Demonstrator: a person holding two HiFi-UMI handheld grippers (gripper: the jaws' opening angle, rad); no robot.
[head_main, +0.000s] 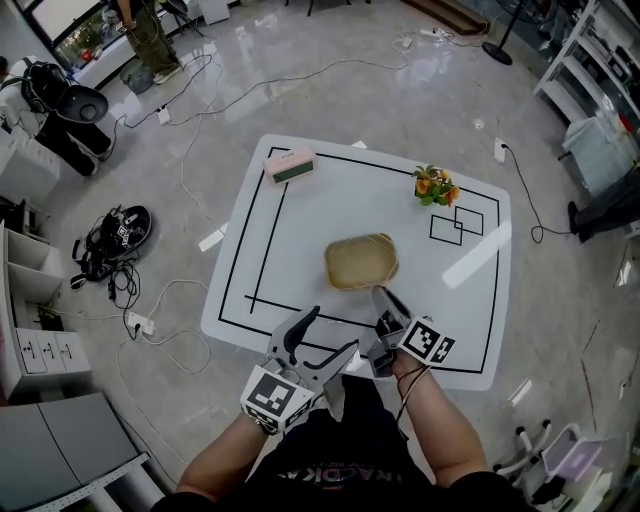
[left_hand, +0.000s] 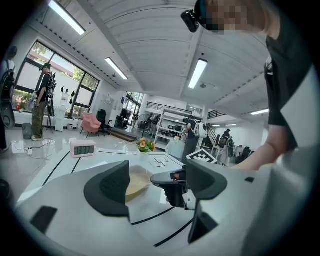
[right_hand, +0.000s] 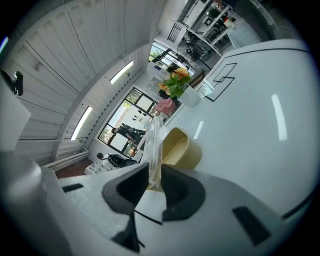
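White table (head_main: 300, 190) carries the tan bowl (head_main: 360, 262) at its middle; your right gripper (head_main: 383, 297) pinches a clear plastic sheet (right_hand: 152, 140) just beside it, probably to keep it upright; your left gripper (head_main: 330, 330) hovers spread and empty.

On the table (head_main: 300, 230), the basket (head_main: 361, 261) sits mid-way, just ahead of my right claw (head_main: 385, 300), which pinches a clear sheet (right_hand: 152, 145). My left claw (head_main: 333, 330) is beside it, at the near edge. The clock (head_main: 290, 166) stands far left and the flowers (head_main: 435, 186) far right.
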